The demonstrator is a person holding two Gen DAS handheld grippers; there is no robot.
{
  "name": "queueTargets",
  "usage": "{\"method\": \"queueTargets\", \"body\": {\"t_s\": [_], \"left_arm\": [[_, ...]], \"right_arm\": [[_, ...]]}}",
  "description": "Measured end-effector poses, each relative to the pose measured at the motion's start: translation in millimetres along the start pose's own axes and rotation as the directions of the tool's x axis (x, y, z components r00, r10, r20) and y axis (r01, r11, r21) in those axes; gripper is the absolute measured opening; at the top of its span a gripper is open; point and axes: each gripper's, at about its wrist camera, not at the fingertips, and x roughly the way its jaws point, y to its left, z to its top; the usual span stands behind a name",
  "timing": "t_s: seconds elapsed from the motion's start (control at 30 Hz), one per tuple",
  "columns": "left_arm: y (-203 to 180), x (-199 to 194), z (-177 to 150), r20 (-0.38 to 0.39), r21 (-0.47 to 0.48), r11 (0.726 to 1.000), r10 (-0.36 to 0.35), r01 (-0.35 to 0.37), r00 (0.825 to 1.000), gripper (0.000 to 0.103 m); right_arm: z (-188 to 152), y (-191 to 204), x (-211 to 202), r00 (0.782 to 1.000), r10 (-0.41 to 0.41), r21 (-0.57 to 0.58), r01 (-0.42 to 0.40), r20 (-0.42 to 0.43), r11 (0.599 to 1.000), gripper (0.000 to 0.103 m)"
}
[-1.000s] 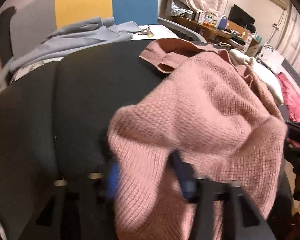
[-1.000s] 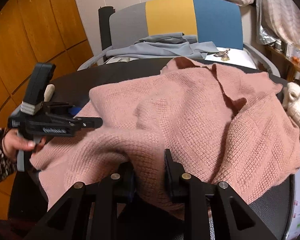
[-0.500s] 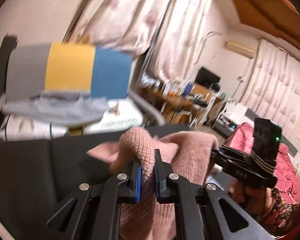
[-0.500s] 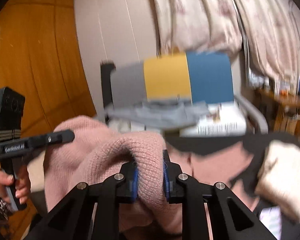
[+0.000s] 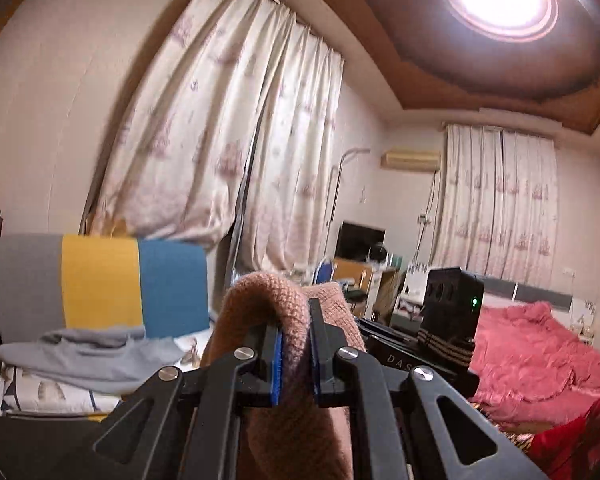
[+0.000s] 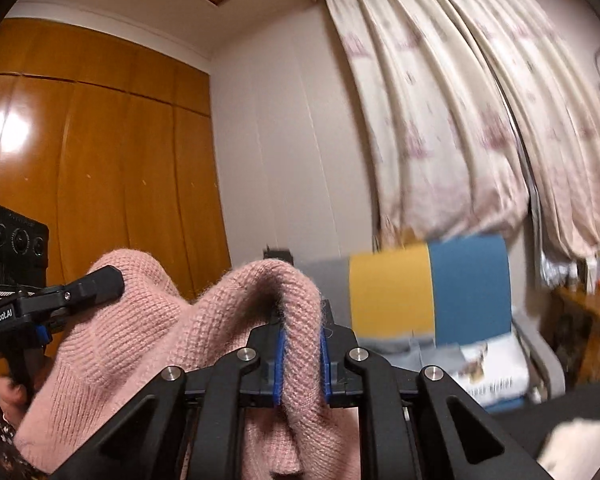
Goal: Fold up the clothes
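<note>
Above striped chair (image 5: 100, 284): pink knit sweater (image 6: 296, 320) held aloft, left gripper (image 5: 294, 356) and right gripper (image 6: 302, 360) each pinching bunched fold. Soft, stretchy, droops; better gripped at shoulder seams.

Open air stretches above and ahead of both raised grippers, with the curtains (image 5: 236, 152) and wardrobe (image 6: 92, 184) well behind. A tricolour chair (image 5: 100, 280) piled with grey cloth (image 5: 88, 356) stands ahead. The pink sweater (image 6: 140, 344) fills the gap between the two grippers.
</note>
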Motion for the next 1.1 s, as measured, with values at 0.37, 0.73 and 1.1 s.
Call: {"method": "queueTargets", "body": {"t_s": [0.37,0.73,1.1], "left_arm": [[-8,4,-8,-0.045,-0.098,0.993,-0.068,0.064,0.997,0.011],[124,116,-184,-0.483,-0.335,0.912,0.049,-0.237,0.874,0.011],[251,202,-342,-0.743,-0.267,0.769,0.220,-0.580,0.633,0.014]], "right_arm": [[5,30,-12,0.998,0.065,-0.021,-0.065,-0.003,0.998,0.014],[-187,-88,85,0.857,0.092,0.380,0.126,-0.507,0.917,0.014],[-311,-204,210,0.581,-0.216,0.053,0.409,-0.785,0.911,0.023]]}}
